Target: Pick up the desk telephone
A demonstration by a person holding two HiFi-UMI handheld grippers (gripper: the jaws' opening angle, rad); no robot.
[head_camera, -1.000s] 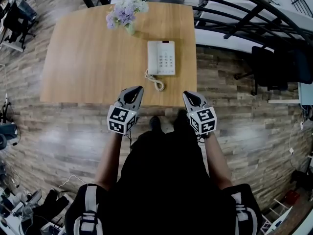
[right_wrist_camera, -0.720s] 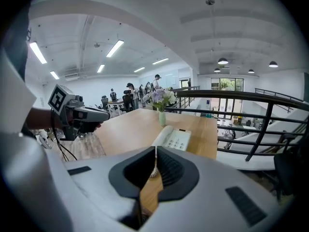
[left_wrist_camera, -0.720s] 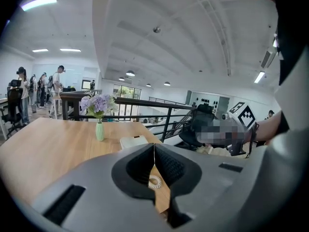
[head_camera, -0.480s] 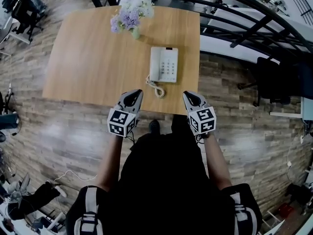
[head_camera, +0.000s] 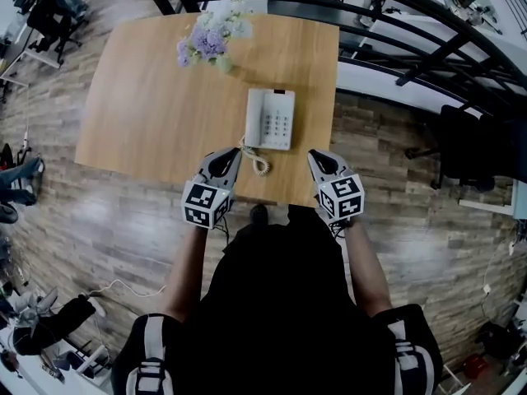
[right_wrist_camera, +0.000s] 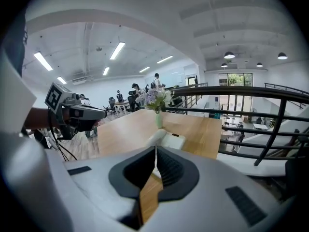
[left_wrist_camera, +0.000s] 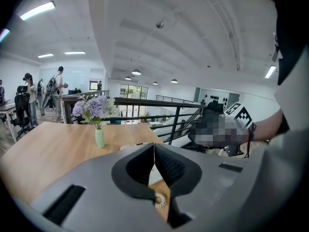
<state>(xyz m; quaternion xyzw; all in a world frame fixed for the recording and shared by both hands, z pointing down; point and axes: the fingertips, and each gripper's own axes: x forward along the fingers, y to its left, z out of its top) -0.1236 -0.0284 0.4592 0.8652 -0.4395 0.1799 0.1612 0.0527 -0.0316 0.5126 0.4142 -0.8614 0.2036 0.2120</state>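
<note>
A white desk telephone (head_camera: 270, 118) lies on the wooden table (head_camera: 148, 97) near its front right corner, its handset on the left side and a coiled cord (head_camera: 255, 160) trailing toward the table's front edge. My left gripper (head_camera: 233, 154) is shut and empty, its tip at the front edge just left of the cord. My right gripper (head_camera: 314, 158) is shut and empty, at the front edge to the right of the phone. In the right gripper view the phone (right_wrist_camera: 166, 139) shows just beyond the closed jaws. In the left gripper view the cord (left_wrist_camera: 160, 199) peeks out under the jaws.
A green vase of purple and white flowers (head_camera: 211, 33) stands at the table's back, left of the phone. A black railing (head_camera: 412, 23) runs behind and to the right of the table. Office chairs (head_camera: 473, 142) stand on the wood floor to the right.
Both grippers have come forward to the table's front edge, and the table and phone now lie closer beneath them. Both jaws stay shut.
</note>
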